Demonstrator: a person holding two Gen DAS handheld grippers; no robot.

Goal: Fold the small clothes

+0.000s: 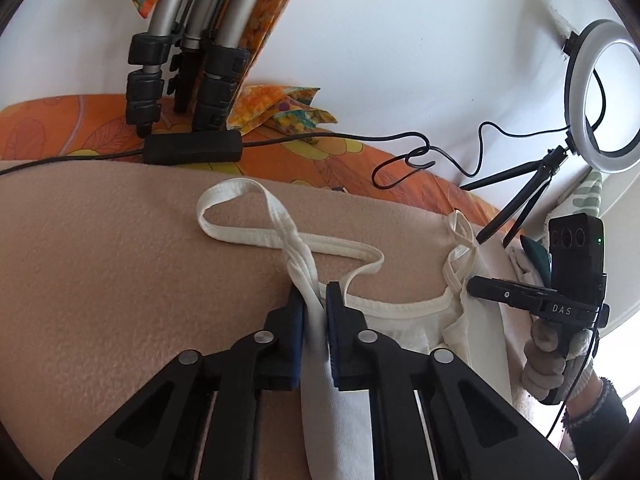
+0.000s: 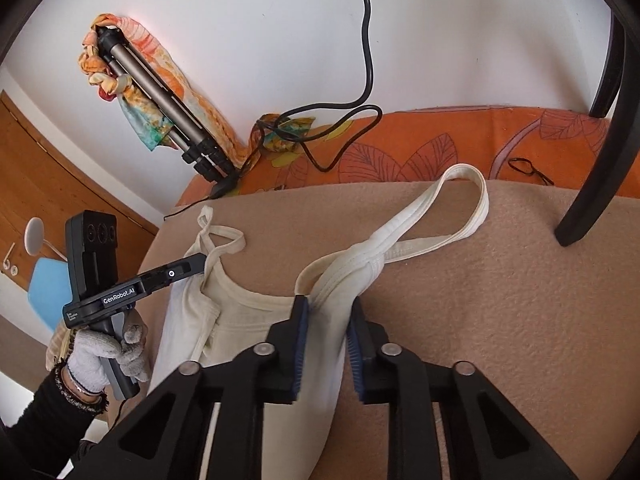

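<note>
Left wrist view, closest to the camera: the left gripper (image 1: pixel 316 316) has its two blue pads pinched tight on a shoulder strap of the small cream-white cotton tank top (image 1: pixel 404 332). The strap loops away past the fingertips, twisted once, and lies flat on the soft tan fleece blanket (image 1: pixel 100 280). To the right, the right gripper (image 1: pixel 472 282) bites the top's other shoulder, held by a hand in a grey knit glove (image 1: pixel 544 360). Farther back lies an orange cloth with a leaf pattern (image 1: pixel 48 128), a black cable with a long control box (image 1: pixel 192 148), and the black feet of a silver folded tripod (image 1: pixel 176 60). Only this view shows the white ring light on a little black stand (image 1: pixel 600 96) by the white wall.

Right wrist view shows the same top from the other side. Here the right gripper (image 2: pixel 328 320) squeezes a bunch of cloth just below the twisted strap, so its pads sit a little apart with the cloth filling the gap. At the left, the left gripper (image 2: pixel 198 264) is clamped on the far shoulder, and its gloved hand (image 2: pixel 104 356) shows with a dark sleeve and bead bracelets. Only this view shows a black chair leg (image 2: pixel 592 184) resting on the blanket, a brown wooden door (image 2: pixel 60 172), and a light blue seat (image 2: pixel 48 288) low at the left.
</note>
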